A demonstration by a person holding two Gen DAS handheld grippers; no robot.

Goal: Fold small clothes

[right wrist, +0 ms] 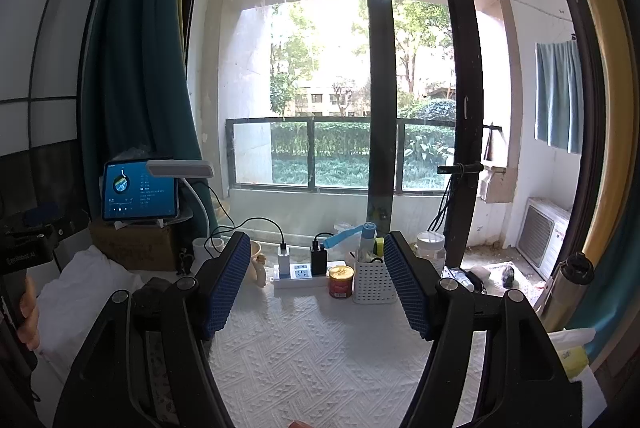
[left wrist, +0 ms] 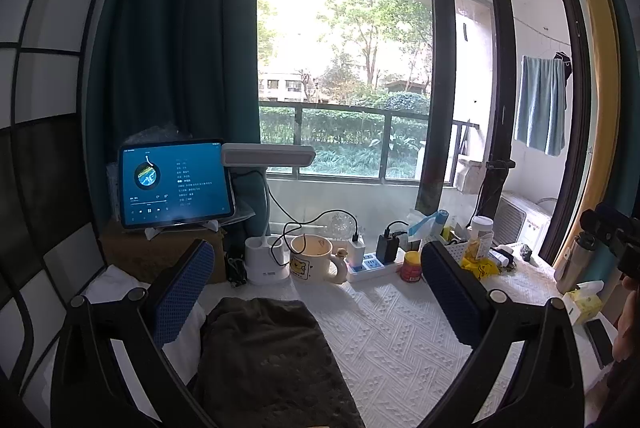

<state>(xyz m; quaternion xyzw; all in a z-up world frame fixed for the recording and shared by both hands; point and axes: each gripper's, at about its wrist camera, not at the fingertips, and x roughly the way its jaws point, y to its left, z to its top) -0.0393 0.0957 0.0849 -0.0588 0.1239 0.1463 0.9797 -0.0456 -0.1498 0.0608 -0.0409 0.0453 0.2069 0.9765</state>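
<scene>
A dark olive garment lies flat on the white textured tablecloth, low in the left wrist view. My left gripper hovers above its far edge, open, with nothing between the blue pads. In the right wrist view only a corner of the dark garment shows behind the left finger. My right gripper is open over bare tablecloth, holding nothing. Each gripper shows at the edge of the other's view, held by a hand.
A mug, lamp base, power strip, red can and white basket line the table's far side. A tablet stands on a box at back left. White fabric lies left; a thermos stands right.
</scene>
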